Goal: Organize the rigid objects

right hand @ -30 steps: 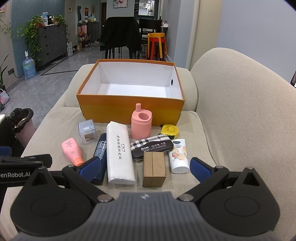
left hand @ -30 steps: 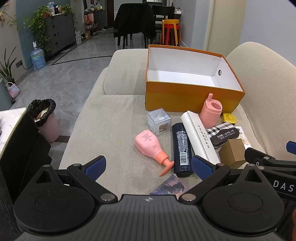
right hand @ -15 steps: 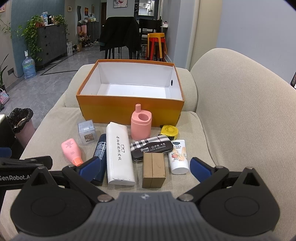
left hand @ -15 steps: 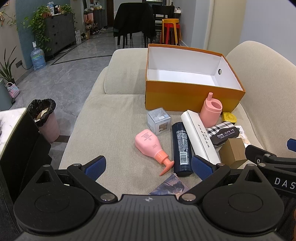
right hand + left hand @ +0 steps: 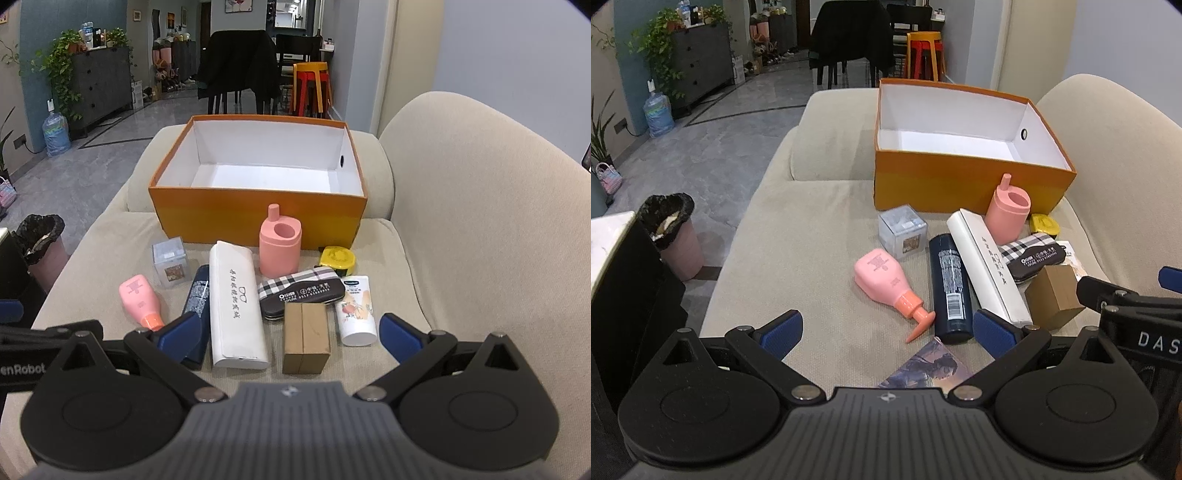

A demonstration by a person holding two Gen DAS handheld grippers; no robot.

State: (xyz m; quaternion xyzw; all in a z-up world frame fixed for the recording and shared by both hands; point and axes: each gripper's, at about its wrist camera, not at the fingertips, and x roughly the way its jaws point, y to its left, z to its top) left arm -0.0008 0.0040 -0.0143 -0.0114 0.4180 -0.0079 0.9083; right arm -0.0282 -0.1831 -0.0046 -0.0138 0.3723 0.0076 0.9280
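Rigid objects all on sofa, orange box empty, both claws open

Rigid objects sit clustered on the sofa seat (image 5: 417,280) just in front of the orange box (image 5: 258,218), which is open-topped and empty, white inside. Nothing packed yet; judging by this, task is at its start.

Left claw (image 5: 886,330) open, holds nothing, hovers near the pink pump bottle (image 5: 886,282) and dark blue can (image 5: 949,284), both lying flat. Right claw (image 5: 290,332) open, empty, lined up on the brown cardboard block (image 5: 306,338).

Doing the step well: likely first picks are the nearest items. For the block, close across its narrow faces, centred, then lift straight up so it does not drag the plaid case (image 5: 301,291) touching its far end. White long case (image 5: 236,306) lies just beside it, so keep the left finger out of that gap. Can may roll; grip across the middle. Pink cup (image 5: 279,245) stands upright against the box front, so clear it when carrying over the wall.

View differences: right wrist shows the white tube (image 5: 356,310) and yellow tape measure (image 5: 338,258) clearly; in left wrist they are mostly hidden behind other items. Left wrist shows a printed card (image 5: 923,369) at the near edge below the claw, not seen in right wrist. Clear cube (image 5: 903,230) is visible in both.
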